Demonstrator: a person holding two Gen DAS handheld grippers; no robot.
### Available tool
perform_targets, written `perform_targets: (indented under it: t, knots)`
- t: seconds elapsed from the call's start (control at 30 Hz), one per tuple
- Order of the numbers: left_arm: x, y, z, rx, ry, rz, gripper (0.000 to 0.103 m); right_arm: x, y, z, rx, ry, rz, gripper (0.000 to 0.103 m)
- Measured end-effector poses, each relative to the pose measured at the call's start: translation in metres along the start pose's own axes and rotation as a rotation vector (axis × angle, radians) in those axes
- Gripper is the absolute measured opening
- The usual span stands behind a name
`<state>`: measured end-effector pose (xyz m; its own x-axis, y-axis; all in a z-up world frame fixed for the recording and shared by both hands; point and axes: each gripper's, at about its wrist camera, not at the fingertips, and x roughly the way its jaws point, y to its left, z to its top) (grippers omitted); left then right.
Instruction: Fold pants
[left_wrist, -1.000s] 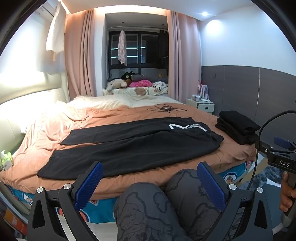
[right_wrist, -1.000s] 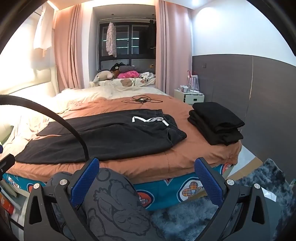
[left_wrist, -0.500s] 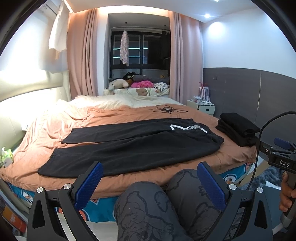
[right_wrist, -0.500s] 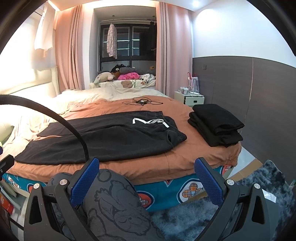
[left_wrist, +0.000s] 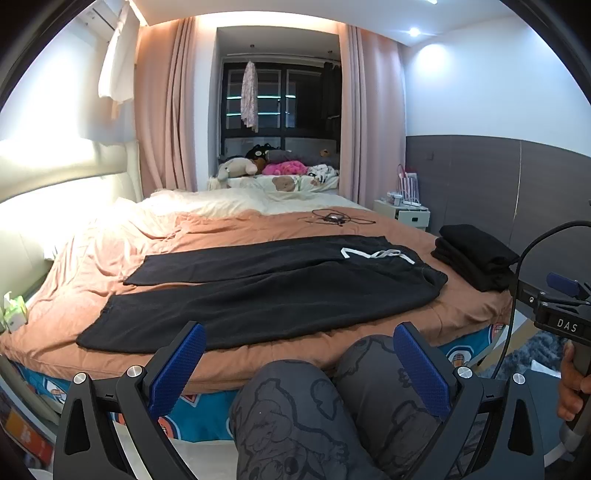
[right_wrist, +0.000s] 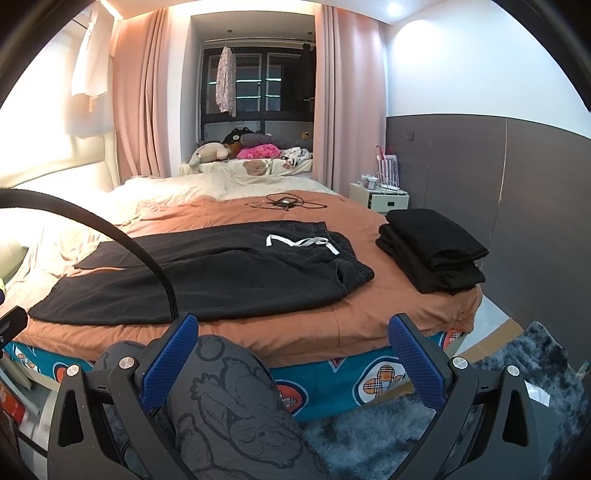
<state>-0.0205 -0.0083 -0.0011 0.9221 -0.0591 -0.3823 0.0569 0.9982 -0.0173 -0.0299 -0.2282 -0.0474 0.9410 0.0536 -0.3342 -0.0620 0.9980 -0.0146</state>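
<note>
Black pants (left_wrist: 266, 291) lie spread flat on the orange bedspread (left_wrist: 229, 229), waistband with white drawstring (left_wrist: 373, 254) to the right, both legs running left. They also show in the right wrist view (right_wrist: 221, 273). My left gripper (left_wrist: 295, 354) is open and empty, held back from the bed's near edge above the person's knees. My right gripper (right_wrist: 291, 347) is open and empty, also short of the bed edge, nearer the waistband end.
A stack of folded black clothes (right_wrist: 432, 247) sits on the bed's right corner. A cable and device (right_wrist: 284, 201) lie farther back on the bed. A white nightstand (right_wrist: 378, 197) stands by the grey wall. A shaggy blue rug (right_wrist: 517, 369) covers the floor at right. The person's knees (left_wrist: 332, 406) are below the grippers.
Both views have tilted up slightly, so the bed sits a little lower in frame. The pants have not moved and both grippers stay open.
</note>
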Motion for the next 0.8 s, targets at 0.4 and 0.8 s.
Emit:
perform_targets:
  t: [0.4,0.8]
  knots:
    - [0.0007,-0.0023,-0.0009,-0.001,-0.003,0.004,0.103,-0.0001,0.0049,-0.0034,-0.008,-0.003,-0.001,0.103]
    - [0.0000,0.0000,-0.0045,0.000,-0.007,0.008,0.103,-0.0006,0.0064,-0.0060,-0.006,-0.004,0.001,0.103]
